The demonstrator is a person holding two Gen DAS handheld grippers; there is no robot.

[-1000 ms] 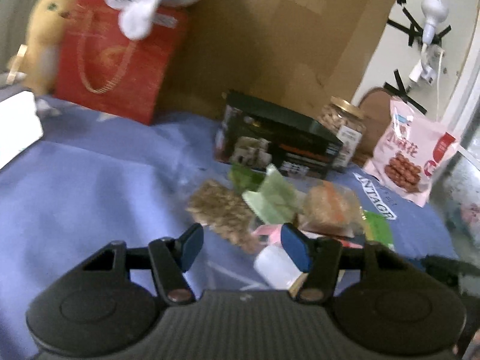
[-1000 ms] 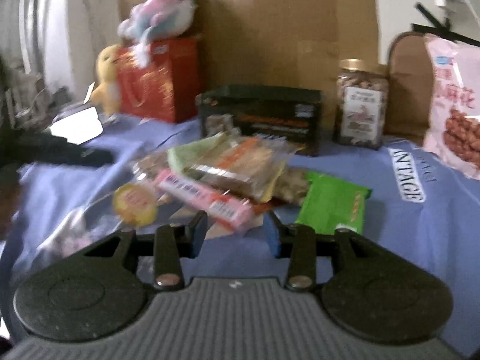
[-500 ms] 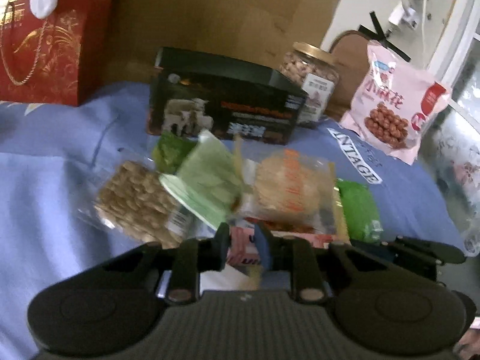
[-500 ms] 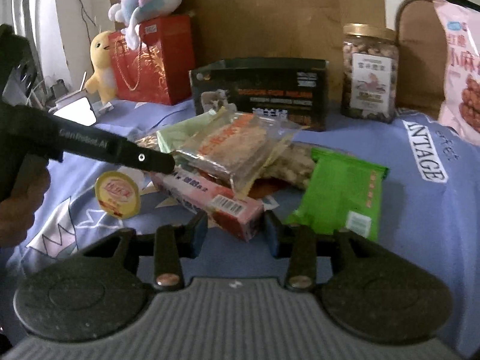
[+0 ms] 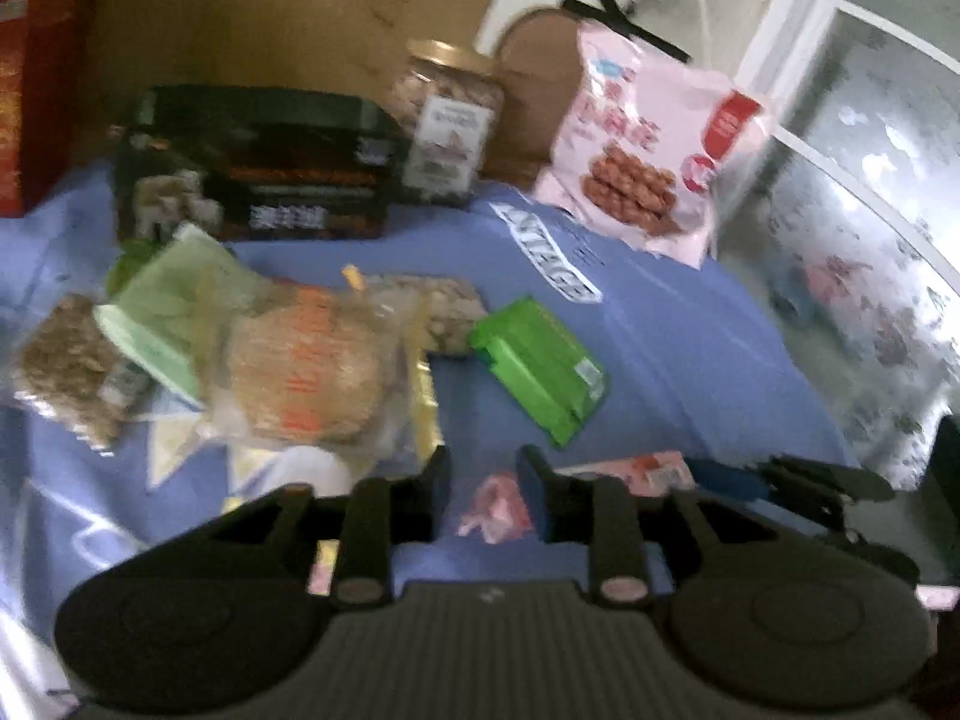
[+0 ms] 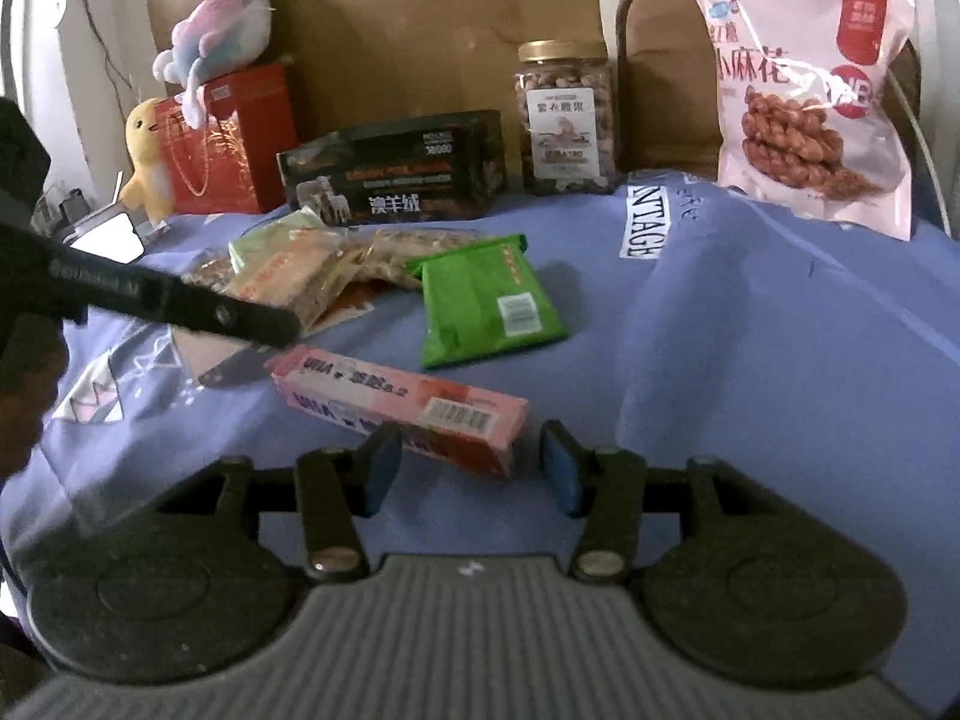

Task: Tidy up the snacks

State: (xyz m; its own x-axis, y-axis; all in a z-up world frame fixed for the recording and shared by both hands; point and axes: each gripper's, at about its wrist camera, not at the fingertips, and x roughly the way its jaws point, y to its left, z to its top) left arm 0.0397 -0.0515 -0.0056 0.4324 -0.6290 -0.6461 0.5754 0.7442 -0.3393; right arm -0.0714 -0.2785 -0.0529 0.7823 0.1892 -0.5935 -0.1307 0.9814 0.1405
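While the pink box [image 6: 399, 411] lies flat on the blue cloth [image 6: 750, 360], the right gripper [image 6: 468, 468] sits just behind its near end with fingers spread wide apart and touching nothing, apparently lined up to take the box across its width. The left gripper [image 5: 483, 495] has its fingers apart too, only a narrow gap between them, and a small pink wrapper [image 5: 498, 507] shows in that gap; whether the pads actually press on it I cannot tell through the blur. Ahead of both tongs the loose snacks lie heaped together, a green packet [image 6: 486, 306] lying to the right of the clear bags [image 6: 288, 276], so sorting looks barely begun. Farther ahead stand a dark box [image 6: 396, 171], a nut jar [image 6: 564, 120] and a big pink bag [image 6: 810, 90], upright against cardboard [image 6: 432, 24] and a wall, likely propped there to keep the cloth's middle free for sorting.
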